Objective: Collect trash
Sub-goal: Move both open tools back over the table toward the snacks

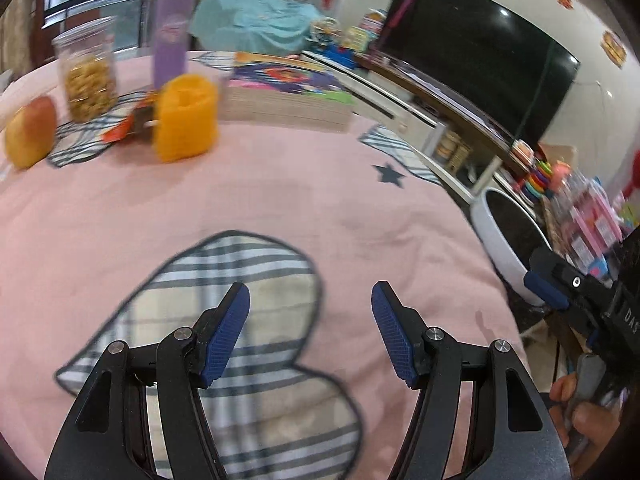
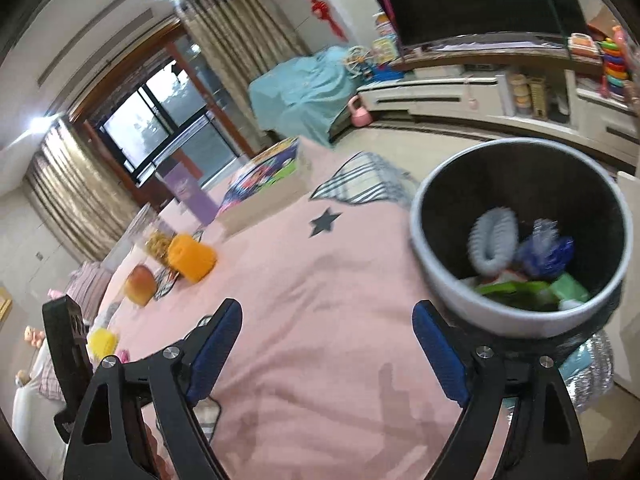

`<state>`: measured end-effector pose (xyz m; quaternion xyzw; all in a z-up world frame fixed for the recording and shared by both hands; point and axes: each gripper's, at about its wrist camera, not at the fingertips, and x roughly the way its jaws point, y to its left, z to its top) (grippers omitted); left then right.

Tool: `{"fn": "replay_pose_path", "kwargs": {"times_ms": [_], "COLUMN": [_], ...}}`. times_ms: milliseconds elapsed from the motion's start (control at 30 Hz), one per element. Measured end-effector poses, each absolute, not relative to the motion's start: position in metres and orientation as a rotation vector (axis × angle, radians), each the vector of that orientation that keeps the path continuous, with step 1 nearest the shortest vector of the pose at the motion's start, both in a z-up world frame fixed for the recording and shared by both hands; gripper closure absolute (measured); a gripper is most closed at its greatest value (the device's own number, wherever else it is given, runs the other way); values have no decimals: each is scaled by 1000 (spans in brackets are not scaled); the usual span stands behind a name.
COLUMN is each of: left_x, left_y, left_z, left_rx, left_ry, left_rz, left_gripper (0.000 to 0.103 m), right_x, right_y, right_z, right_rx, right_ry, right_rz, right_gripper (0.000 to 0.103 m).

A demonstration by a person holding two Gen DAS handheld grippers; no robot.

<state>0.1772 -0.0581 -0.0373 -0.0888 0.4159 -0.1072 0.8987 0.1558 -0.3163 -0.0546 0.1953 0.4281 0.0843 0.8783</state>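
Left gripper (image 1: 311,334) open, empty; right gripper (image 2: 327,354) wide, empty.

A pink cloth with plaid patches covers the desk (image 1: 280,200). At its far left lie an apple (image 1: 30,132), a snack jar (image 1: 88,76), an orange roll (image 1: 186,116) and a book stack (image 1: 288,96).

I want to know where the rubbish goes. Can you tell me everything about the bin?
The bin is round, with a pale grey-white wall and rim and a dark lining inside. It stands upright beside the edge of the pink cloth, lower than the tabletop, and its mouth is open with no lid. Inside lie a pale ribbed ring-shaped piece, a crumpled blue and white wrapper and some green and white scraps. From the left wrist view only part of its rim shows. Neither gripper touches it.
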Motion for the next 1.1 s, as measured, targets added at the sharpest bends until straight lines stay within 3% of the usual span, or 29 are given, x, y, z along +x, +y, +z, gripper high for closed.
{"fn": "replay_pose_path", "kwargs": {"times_ms": [400, 1100], "left_x": [166, 191], "left_y": [25, 92], "left_z": [-46, -48], "left_rx": [-252, -228], "left_ry": [861, 852], "left_rz": [-76, 35], "left_gripper": [38, 38], "right_x": [173, 213], "right_y": [-242, -149], "right_z": [-75, -99], "right_rx": [362, 264], "right_ry": [946, 966], "right_rz": [310, 450], "right_gripper": [14, 14]}}
